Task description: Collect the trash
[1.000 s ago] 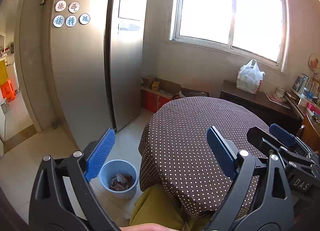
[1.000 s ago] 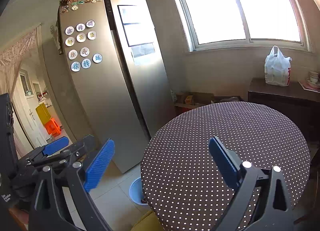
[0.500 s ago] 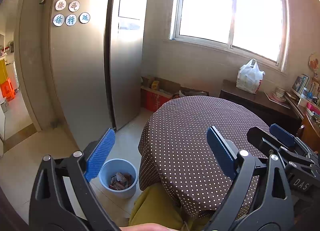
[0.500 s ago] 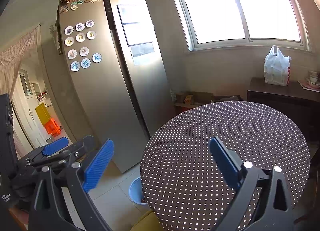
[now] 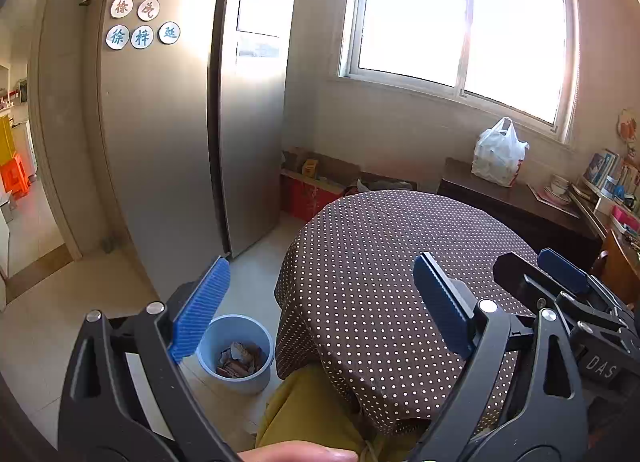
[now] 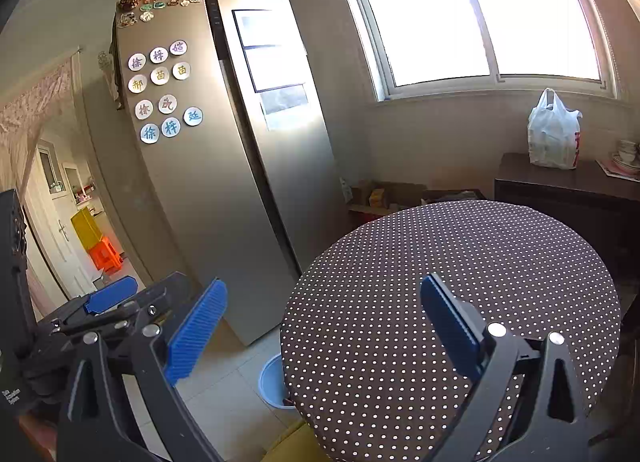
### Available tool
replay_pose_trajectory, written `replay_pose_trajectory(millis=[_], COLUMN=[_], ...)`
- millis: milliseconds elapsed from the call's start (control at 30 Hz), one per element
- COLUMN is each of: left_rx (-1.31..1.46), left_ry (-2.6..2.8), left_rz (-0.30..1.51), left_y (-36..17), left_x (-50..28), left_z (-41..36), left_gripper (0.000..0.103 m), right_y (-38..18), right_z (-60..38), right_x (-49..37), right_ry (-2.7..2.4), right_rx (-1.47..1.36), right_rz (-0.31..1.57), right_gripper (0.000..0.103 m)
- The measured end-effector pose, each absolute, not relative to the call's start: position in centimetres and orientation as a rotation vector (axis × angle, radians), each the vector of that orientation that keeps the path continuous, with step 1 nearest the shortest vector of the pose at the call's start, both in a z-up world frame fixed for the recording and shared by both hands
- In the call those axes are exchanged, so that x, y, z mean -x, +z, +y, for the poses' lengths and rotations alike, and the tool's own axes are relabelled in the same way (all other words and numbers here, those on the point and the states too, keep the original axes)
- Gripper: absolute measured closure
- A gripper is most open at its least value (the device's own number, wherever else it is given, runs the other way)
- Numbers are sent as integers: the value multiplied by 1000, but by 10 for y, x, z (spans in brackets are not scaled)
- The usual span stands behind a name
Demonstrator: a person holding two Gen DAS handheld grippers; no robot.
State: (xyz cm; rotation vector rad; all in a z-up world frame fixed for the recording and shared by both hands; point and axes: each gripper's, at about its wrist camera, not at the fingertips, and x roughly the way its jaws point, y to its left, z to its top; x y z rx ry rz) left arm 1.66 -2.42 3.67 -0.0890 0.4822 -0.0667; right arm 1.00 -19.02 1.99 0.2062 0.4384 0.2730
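Observation:
A light blue bin (image 5: 236, 350) stands on the floor at the left foot of the round table (image 5: 384, 246); it holds crumpled trash (image 5: 239, 358). Only its rim shows in the right wrist view (image 6: 272, 382). The table's brown polka-dot cloth (image 6: 460, 274) bears nothing. My left gripper (image 5: 320, 310) is open and empty, held above the table's near edge. My right gripper (image 6: 324, 326) is open and empty, to the right of the left one and higher. Each gripper shows at the edge of the other's view.
A tall steel fridge (image 5: 172, 134) stands left of the table. Cardboard boxes (image 5: 316, 182) lie under the window. A dark sideboard (image 5: 516, 202) at the right carries a white plastic bag (image 5: 498, 152). A yellow-clad knee (image 5: 308, 410) is under the table's near edge.
Both views have shifted very slightly; the grippers stay open and nothing was picked up or let go.

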Motion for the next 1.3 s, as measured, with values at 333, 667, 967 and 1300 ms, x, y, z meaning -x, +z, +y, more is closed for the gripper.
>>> replay_pose_trajectory(millis=[333,667,967,1300], left_rx=[81,77,74,66], left_ry=[-58,-50,-47,-36], left_rz=[478,478,482,496], left_y=[38,38,37,35], left_x=[-14,-13,-14,-17], left_z=[-23,-23,-24,-24], left_gripper=[12,12,12,12], right_y=[20,19,19,16], right_z=[-189,-188,-188,-190], right_x=[-11,-10,-12,-15], right_ry=[279,280,281,277], right_rx=[-207,-200,-198,-195], right_rz=[444,447,455,468], right_gripper=[7,7,7,7])
